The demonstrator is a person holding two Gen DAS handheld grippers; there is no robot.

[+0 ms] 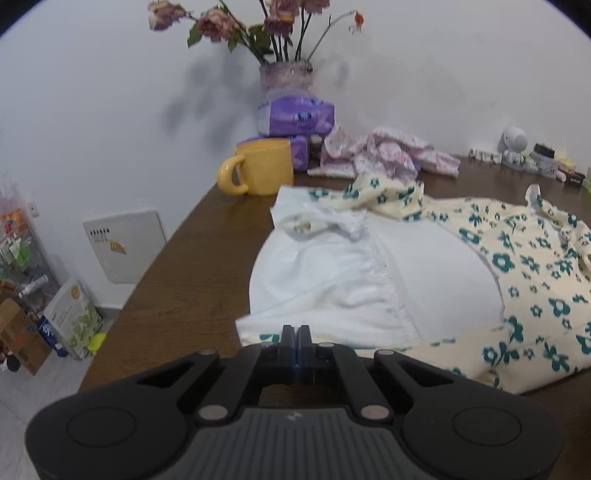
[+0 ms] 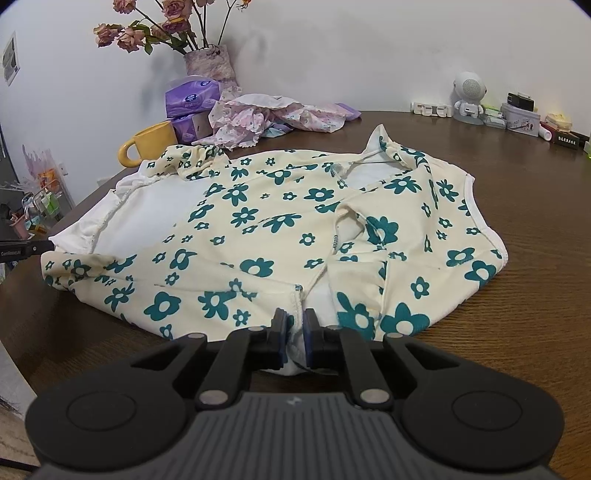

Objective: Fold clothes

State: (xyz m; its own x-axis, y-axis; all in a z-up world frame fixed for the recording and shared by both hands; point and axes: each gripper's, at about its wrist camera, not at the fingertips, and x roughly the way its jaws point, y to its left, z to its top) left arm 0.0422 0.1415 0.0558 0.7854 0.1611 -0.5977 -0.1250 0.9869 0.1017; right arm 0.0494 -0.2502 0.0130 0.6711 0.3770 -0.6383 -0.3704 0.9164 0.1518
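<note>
Right wrist view has the cream garment (image 2: 258, 236) with teal flowers spread across the middle of the brown wooden table (image 2: 535, 314), its white inside showing at the left where part is turned back. At its near hem the right gripper (image 2: 295, 328) has its jaws drawn narrow with a bunch of the white hem pinched between the pads. From the left wrist view the same garment (image 1: 369, 280) shows mostly its white lining, the flowered side lying to the right, and the left gripper (image 1: 295, 334) has its jaws pressed fully together at the garment's near left edge; whether any cloth sits between them I cannot tell. Behind the garment lies a crumpled pink patterned cloth (image 2: 266, 114), and just beside that a yellow mug (image 1: 258, 168), whose inside is hidden in both views. Stacked purple tissue packs (image 1: 295, 118) stand behind the mug, and behind them a mottled vase (image 1: 286, 75) holds faded pink roses (image 1: 218, 24). Along the back wall at the right stand a small white robot figure (image 2: 469, 96), a tin (image 2: 522, 116) and other small clutter. Only the left wrist view shows the floor off the table's left edge, with a white wall panel (image 1: 125, 243) and packages (image 1: 72, 314) leaning below it.
</note>
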